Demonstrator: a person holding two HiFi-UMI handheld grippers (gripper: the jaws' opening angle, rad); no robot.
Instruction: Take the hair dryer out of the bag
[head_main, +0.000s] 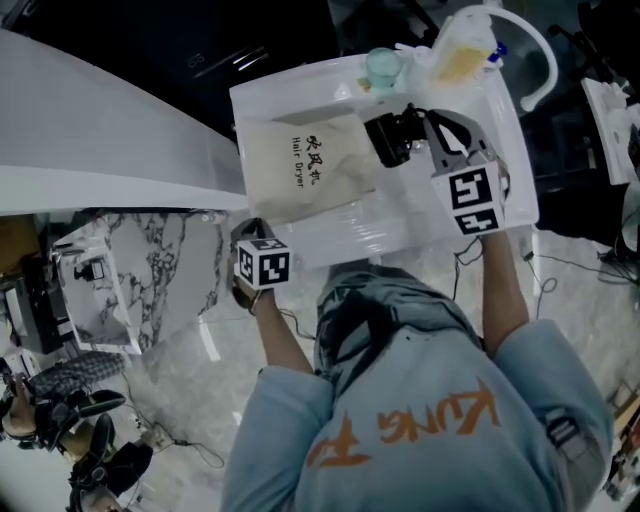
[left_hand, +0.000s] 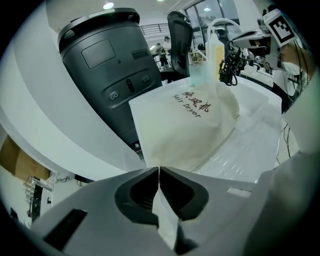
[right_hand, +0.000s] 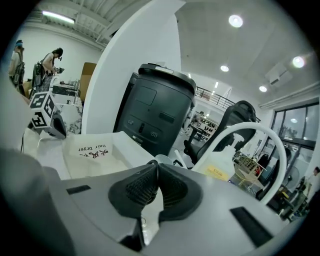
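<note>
- The left claw (left_hand: 159, 172) is clamped on the near corner of the cream bag (head_main: 305, 165), likely to pin it to the white table (head_main: 380, 235).
- The right claw (right_hand: 156, 167) is closed, seemingly gripping the black hair dryer (head_main: 393, 138), which hangs just beside the bag, outside it.

- Left tool (left_hand: 159, 172): jaws clamped on the edge of the bag (left_hand: 185, 135), pointing steeply down.
- Right tool (right_hand: 156, 167): jaws pressed together, black hair dryer (head_main: 392, 138) hanging at their tip, tilted slightly down.
- Both forearms stretch forward; right forearm (head_main: 505, 290) reaches farther than left forearm (head_main: 285, 340).
</note>
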